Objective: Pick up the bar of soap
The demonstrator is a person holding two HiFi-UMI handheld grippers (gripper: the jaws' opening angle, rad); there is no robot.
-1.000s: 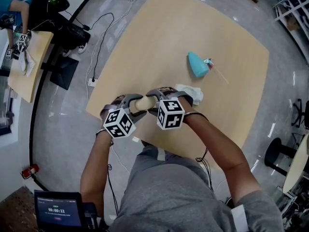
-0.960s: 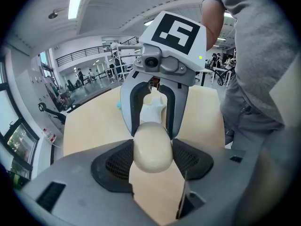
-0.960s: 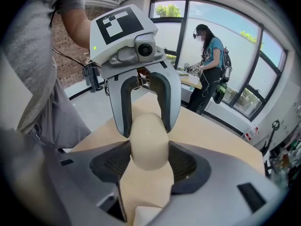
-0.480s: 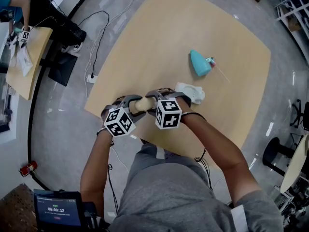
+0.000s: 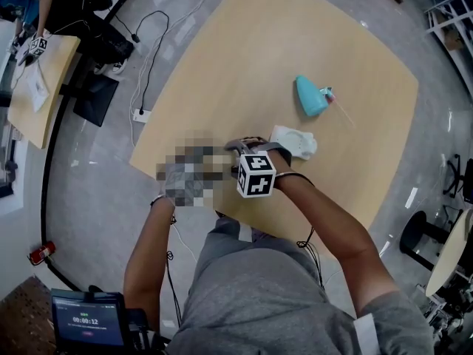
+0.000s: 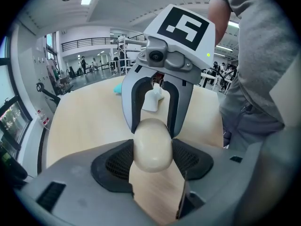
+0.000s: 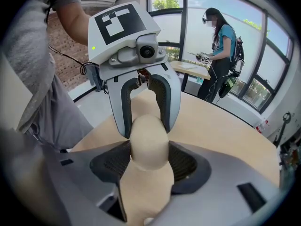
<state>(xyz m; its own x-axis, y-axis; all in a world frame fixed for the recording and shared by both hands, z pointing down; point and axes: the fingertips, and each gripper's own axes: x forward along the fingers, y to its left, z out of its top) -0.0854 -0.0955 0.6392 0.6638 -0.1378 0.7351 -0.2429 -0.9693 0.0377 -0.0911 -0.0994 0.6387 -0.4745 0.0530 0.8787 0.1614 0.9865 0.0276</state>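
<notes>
Light wood table [image 5: 295, 43]: fills most of the head view, stands on a grey floor, rounded corners. Person in grey shirt [image 5: 259, 294]: stands at the table's near edge, both forearms reaching in over it. Smaller side table [image 5: 44, 87]: sits well apart at upper left, with black gear and cables on the floor between. Black stool [image 5: 417, 239]: off to the right. Tablet screen [image 5: 85, 319]: lower left, shows a timer.

Right gripper [image 5: 236, 152]: marker cube up, points toward the left gripper [image 6: 151, 160]. Closes both pads on one end of the bar of soap [image 6: 151, 145], no gap either side, as read in the right gripper view. Left gripper: masked by a mosaic patch in the head view. In the left gripper view, pinches the opposite end of the same bar, pads pressed to its flanks — jaws only as wide as the bar. Meets the right gripper nose to nose, fingers overlapping along the bar.

Turquoise item [image 5: 310, 97]: lies on the table toward its far right, well apart from the grippers. White item [image 5: 294, 140]: lies just beside the right gripper. Soap: cream, rounded, held between the two grippers over the table's near edge — contact with the tabletop, cannot tell. Small pink-tipped stick [image 5: 332, 100]: lies just beside the turquoise item.
</notes>
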